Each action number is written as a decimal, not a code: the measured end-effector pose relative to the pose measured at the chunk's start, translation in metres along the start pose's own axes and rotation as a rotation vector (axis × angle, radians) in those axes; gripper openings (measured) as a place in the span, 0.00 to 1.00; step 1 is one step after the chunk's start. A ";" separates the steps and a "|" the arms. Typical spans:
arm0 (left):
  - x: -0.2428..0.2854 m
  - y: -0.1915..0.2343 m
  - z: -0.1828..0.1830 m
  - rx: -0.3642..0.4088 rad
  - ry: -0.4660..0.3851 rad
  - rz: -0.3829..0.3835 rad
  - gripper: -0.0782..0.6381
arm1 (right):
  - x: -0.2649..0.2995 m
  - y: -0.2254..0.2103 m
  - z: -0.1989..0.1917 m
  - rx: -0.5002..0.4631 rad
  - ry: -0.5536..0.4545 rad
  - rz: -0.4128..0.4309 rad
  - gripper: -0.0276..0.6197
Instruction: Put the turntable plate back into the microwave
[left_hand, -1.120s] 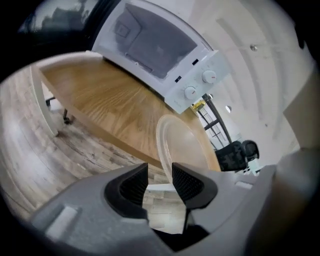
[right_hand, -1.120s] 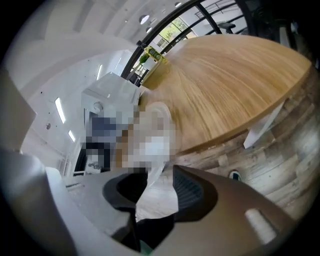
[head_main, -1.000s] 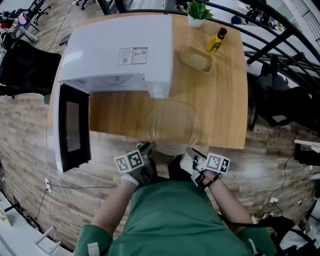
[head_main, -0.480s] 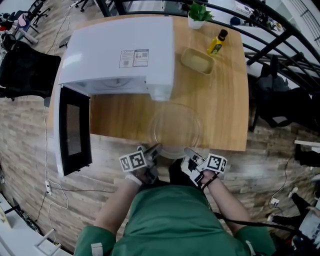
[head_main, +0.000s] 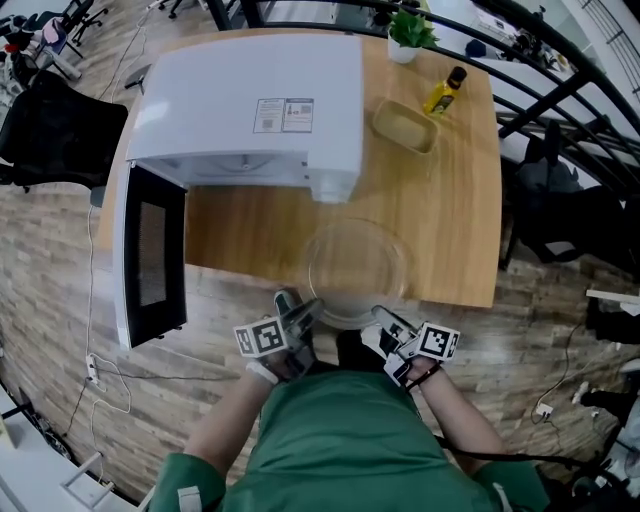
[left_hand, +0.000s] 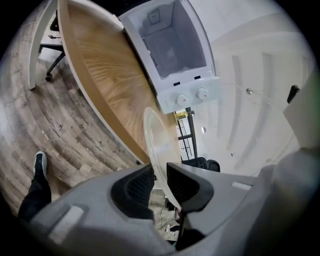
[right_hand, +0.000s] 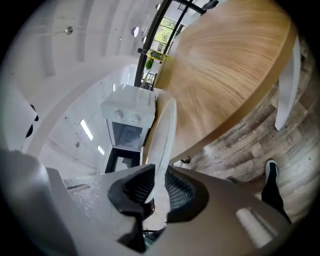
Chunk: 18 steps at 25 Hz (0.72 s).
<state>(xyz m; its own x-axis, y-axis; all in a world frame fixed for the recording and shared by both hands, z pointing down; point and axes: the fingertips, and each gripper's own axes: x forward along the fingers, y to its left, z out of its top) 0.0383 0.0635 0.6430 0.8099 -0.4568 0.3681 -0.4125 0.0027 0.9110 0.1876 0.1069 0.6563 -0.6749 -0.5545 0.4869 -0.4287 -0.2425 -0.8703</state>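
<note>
Wooden counter (head_main: 450, 200): carries the microwave at 11 o'clock.
Microwave (head_main: 250, 110): door hangs open at 9 o'clock, cavity bare.
Turntable plate (head_main: 355, 268): clear glass, near rim past the counter's 6 o'clock edge.
Left claw (head_main: 303, 310): jaws have just been closing and now pinch the plate's rim at 7 o'clock.
Right claw (head_main: 382, 318): likewise at 5 o'clock, so the lift can likely begin.
</note>
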 end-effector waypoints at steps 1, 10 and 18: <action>-0.003 -0.002 0.002 0.001 -0.011 -0.014 0.24 | 0.002 0.011 0.000 0.005 -0.008 0.053 0.15; -0.040 -0.007 0.013 0.006 -0.148 -0.041 0.23 | 0.024 0.053 -0.009 -0.070 0.047 0.195 0.15; -0.086 -0.005 0.041 0.049 -0.283 -0.009 0.23 | 0.055 0.099 -0.018 -0.174 0.141 0.300 0.15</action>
<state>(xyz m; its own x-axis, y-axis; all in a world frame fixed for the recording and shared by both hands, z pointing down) -0.0462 0.0663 0.5989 0.6682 -0.6864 0.2871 -0.4307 -0.0422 0.9015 0.0967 0.0667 0.5983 -0.8569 -0.4622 0.2284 -0.2870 0.0598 -0.9561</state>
